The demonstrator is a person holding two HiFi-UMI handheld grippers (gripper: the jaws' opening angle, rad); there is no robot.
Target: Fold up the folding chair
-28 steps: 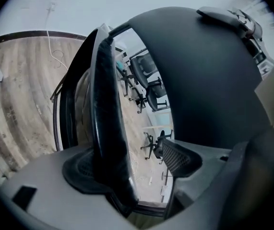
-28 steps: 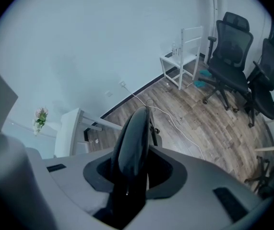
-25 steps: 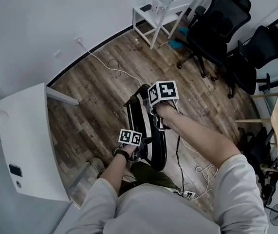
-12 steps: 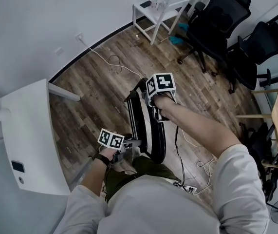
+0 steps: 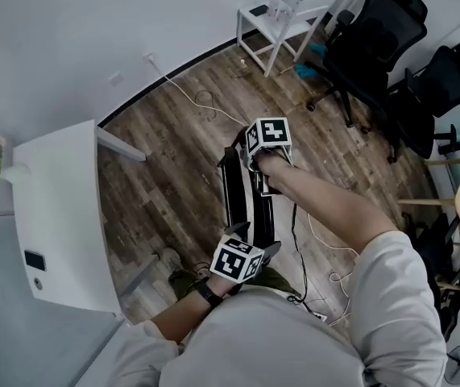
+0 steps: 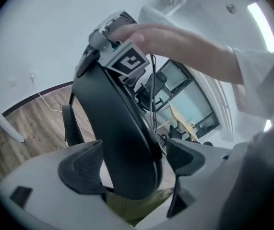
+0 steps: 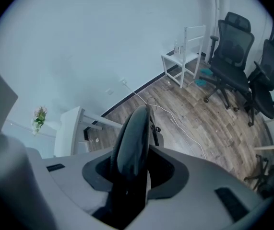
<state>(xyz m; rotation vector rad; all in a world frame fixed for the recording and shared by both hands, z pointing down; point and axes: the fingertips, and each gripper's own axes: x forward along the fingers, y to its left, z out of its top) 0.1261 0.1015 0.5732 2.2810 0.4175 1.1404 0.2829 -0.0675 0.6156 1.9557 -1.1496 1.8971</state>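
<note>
Nearest the person, the left gripper (image 6: pixel 134 163) hangs at the near, lower end of the folding chair (image 5: pixel 242 204). Its jaws are opening and stand spread wide. The chair's black panel passes between the two pads, but they do not press on it.

The chair stands on the wooden floor (image 5: pixel 173 160) right in front of the person. It is upright and seen edge-on, its dark panels lying close together.

At its far, upper end the right gripper (image 7: pixel 134 172) points steeply down. Its jaws are pinched on the chair's rounded top edge, which fills the gap between them.

To the left a white table (image 5: pixel 60 216) stands by the wall. Beyond the chair a white cable (image 5: pixel 205 107) trails across the floor. Farther off, a white chair (image 5: pixel 282 18) sits against the wall, with black office chairs (image 5: pixel 375 39) to its right.
</note>
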